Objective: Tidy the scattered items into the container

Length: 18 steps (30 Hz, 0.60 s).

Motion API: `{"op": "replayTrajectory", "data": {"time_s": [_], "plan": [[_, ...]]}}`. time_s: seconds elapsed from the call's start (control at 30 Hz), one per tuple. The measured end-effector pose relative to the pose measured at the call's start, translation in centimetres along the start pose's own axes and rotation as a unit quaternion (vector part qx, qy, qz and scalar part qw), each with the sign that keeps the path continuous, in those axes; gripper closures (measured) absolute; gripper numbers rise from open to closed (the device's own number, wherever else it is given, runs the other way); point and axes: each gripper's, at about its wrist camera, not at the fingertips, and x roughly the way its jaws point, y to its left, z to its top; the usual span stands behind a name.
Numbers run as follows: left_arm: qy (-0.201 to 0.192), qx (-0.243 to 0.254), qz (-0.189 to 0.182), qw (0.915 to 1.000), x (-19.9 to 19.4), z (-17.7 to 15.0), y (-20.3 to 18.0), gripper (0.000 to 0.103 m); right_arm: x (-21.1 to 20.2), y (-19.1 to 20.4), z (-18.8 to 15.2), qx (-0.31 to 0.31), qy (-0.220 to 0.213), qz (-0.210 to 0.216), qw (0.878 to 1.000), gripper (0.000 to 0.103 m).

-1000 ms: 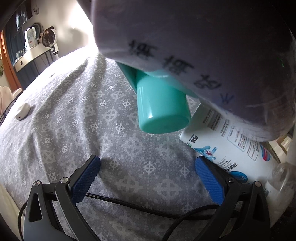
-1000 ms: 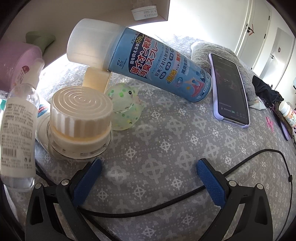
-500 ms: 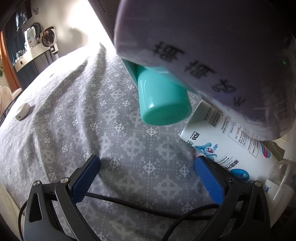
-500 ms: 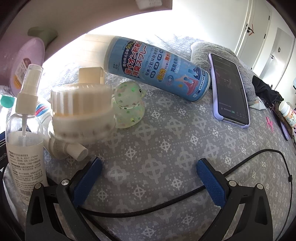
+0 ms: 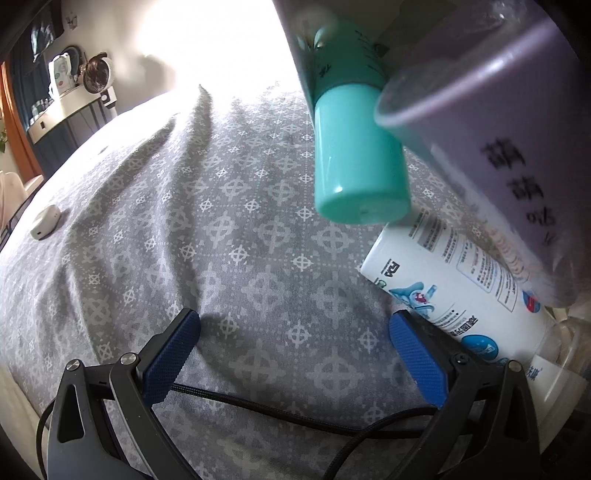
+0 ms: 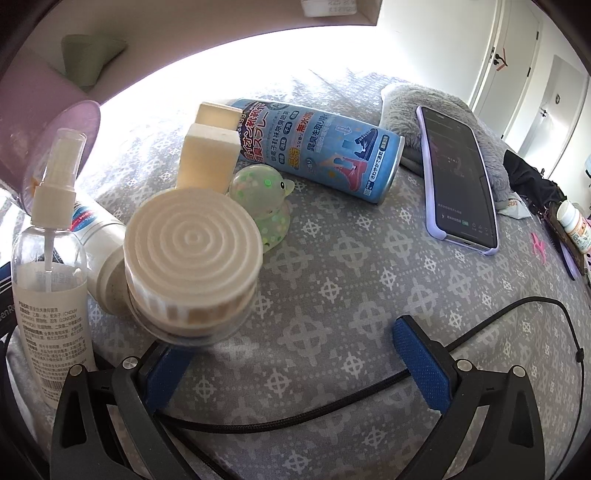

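Container: can't make out one for sure; a pale box edge (image 6: 332,7) hangs at the very top of the right wrist view, too cropped to say more.
Teal bottle (image 5: 354,147): cap toward the camera, up off the grey patterned bed cover (image 5: 184,221), wedged against a blurry purple tub (image 5: 498,129) with dark lettering. Can't see what holds either.
White tube (image 5: 454,288): lying on the bed under the purple tub, its printed end right beside the left claw's right finger.
Blue spray can (image 6: 321,147): on its side on the bed, Japanese print and a shoe picture on it, well ahead of the right claw.
Glitter duck (image 6: 262,199): little see-through toy just in front of the can, touching the cream stuff beside it.
Cream jar (image 6: 192,258): ribbed round lid facing up, a bit blurred, sitting over the right claw's left finger; whether it touches, can't tell.
Cream block bottle (image 6: 207,158): square cap, behind the jar.
Clear spray bottle (image 6: 48,277): upright at the left edge, white pump top.
Phone (image 6: 458,177): purple case, screen up, propped on a grey fluffy thing (image 6: 424,99) toward the bed's far right.
Left claw (image 5: 295,354): spread wide, nothing in it, black cable across the cover below.
Right claw (image 6: 291,362): spread wide too, gripping nothing.
Small white gadget (image 5: 44,221): alone near the bed's left edge.
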Motion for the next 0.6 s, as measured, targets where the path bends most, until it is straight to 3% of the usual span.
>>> {"op": "replayTrajectory", "data": {"time_s": [0.6], "plan": [[0.003,0.001,0.001,1.0000,-0.1,-0.8,-2.1,0.000,0.0,0.0,0.1,0.000,0.001,0.001,1.000,0.000]]}}
